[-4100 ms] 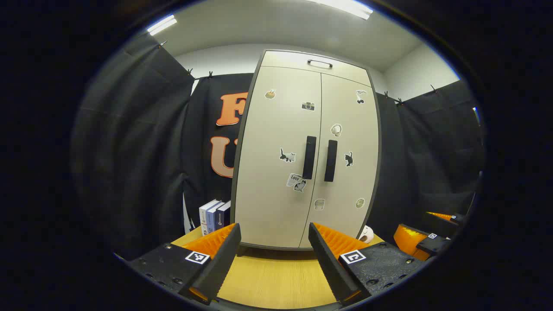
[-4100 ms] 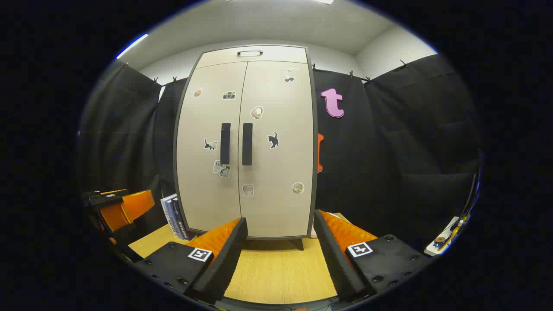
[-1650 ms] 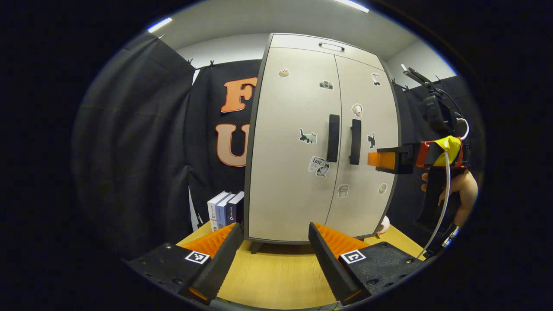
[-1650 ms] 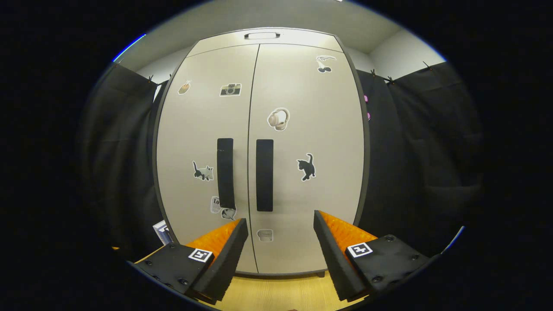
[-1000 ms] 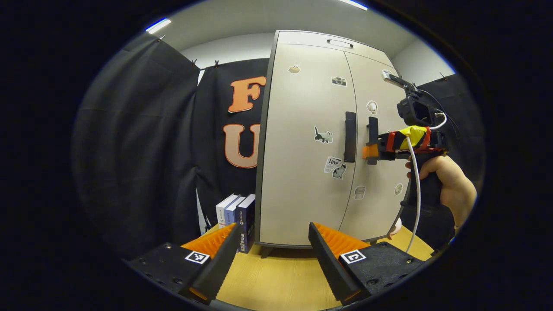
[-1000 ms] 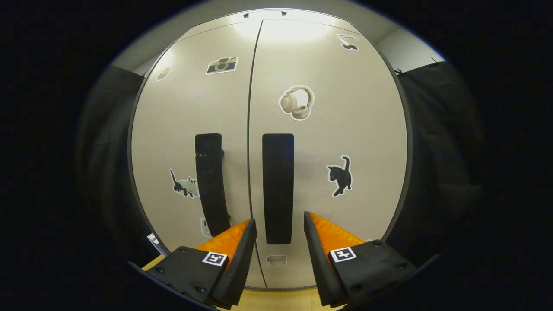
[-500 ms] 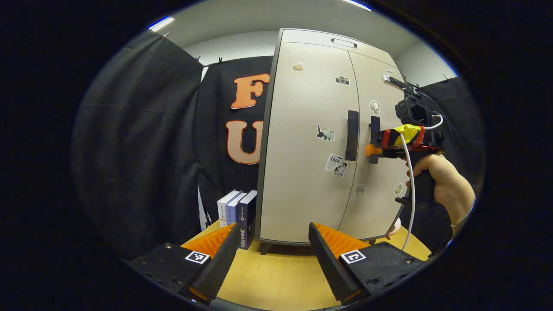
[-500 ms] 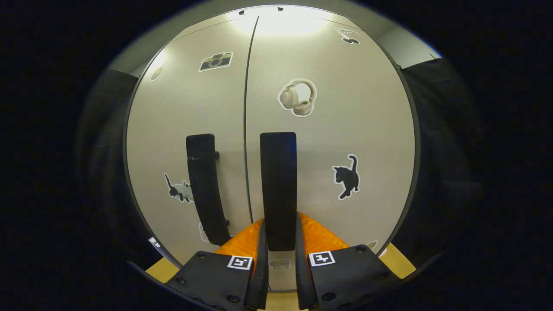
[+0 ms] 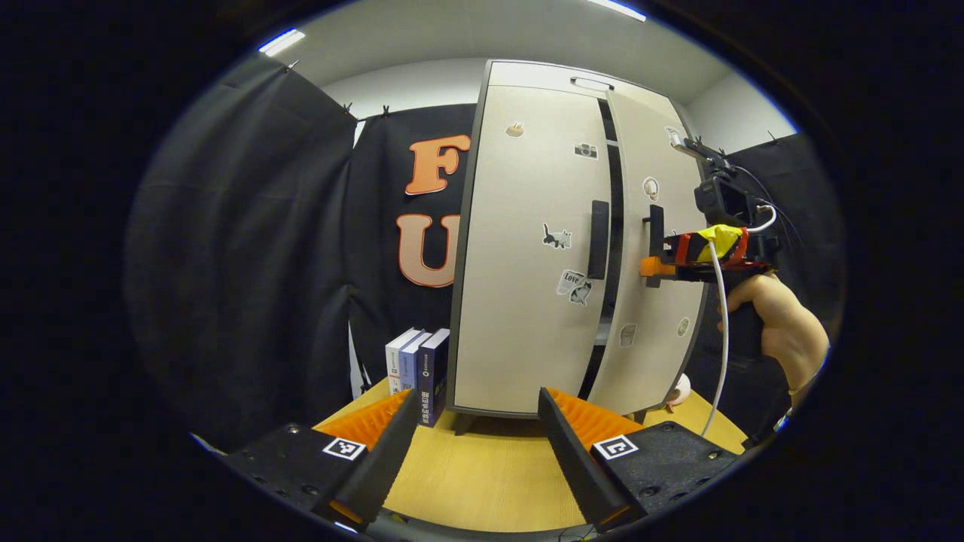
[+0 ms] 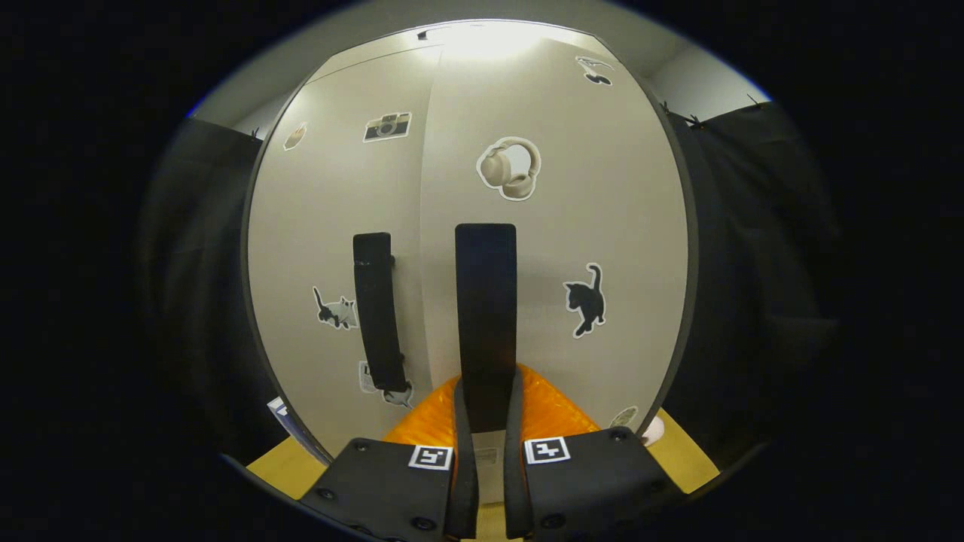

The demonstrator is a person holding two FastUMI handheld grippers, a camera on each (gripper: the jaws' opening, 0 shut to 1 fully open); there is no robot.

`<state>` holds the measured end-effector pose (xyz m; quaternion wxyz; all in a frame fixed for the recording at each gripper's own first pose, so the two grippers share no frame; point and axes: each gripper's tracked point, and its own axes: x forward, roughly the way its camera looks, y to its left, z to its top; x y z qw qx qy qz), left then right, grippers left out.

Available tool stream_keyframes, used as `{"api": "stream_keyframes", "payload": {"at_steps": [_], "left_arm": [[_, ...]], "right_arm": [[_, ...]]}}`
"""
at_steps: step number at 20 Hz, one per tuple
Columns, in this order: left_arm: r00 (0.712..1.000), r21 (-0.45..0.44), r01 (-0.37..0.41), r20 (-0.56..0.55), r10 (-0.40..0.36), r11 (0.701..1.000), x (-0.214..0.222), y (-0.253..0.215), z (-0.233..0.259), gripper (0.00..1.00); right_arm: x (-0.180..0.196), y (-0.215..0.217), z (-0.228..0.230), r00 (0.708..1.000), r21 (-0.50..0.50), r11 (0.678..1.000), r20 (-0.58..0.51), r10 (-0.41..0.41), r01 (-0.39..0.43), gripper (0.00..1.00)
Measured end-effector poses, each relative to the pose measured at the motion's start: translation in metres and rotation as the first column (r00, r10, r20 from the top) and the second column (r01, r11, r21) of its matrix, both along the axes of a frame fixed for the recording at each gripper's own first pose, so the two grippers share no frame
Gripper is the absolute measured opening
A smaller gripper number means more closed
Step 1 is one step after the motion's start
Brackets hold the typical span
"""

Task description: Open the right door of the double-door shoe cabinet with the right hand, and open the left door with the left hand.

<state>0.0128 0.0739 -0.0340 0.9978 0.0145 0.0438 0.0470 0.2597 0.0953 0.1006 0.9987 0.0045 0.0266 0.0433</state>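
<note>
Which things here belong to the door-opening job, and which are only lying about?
Job:
- right door, ajar
- its handle, clamped by right gripper
- left door, shut
- its handle
- left gripper, open

Lying about:
- books
- stickers
- table

Gripper [image 10: 486,421] clamped on right door handle [image 10: 486,316]
</note>
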Motion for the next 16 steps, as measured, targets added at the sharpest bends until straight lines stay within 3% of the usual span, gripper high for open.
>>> {"api": "stream_keyframes", "payload": {"at_steps": [1,2,16], "left_arm": [[1.0,-0.003,0.005,0.003,-0.005,1.0,-0.005,-0.002,0.0,0.95],[1.0,-0.007,0.008,0.005,-0.008,1.0,-0.01,-0.004,0.001,0.95],[1.0,-0.007,0.005,0.023,-0.005,1.0,-0.04,-0.015,0.011,0.95]], "right_arm": [[-0.007,-0.002,-0.001,1.0,0.041,0.999,-0.002,0.0,0.0,0.22],[-0.011,-0.001,0.0,1.0,0.078,0.997,-0.01,0.011,-0.01,0.08],[-0.053,-0.042,-0.004,1.0,0.022,1.0,-0.013,-0.002,0.002,0.08]]}}
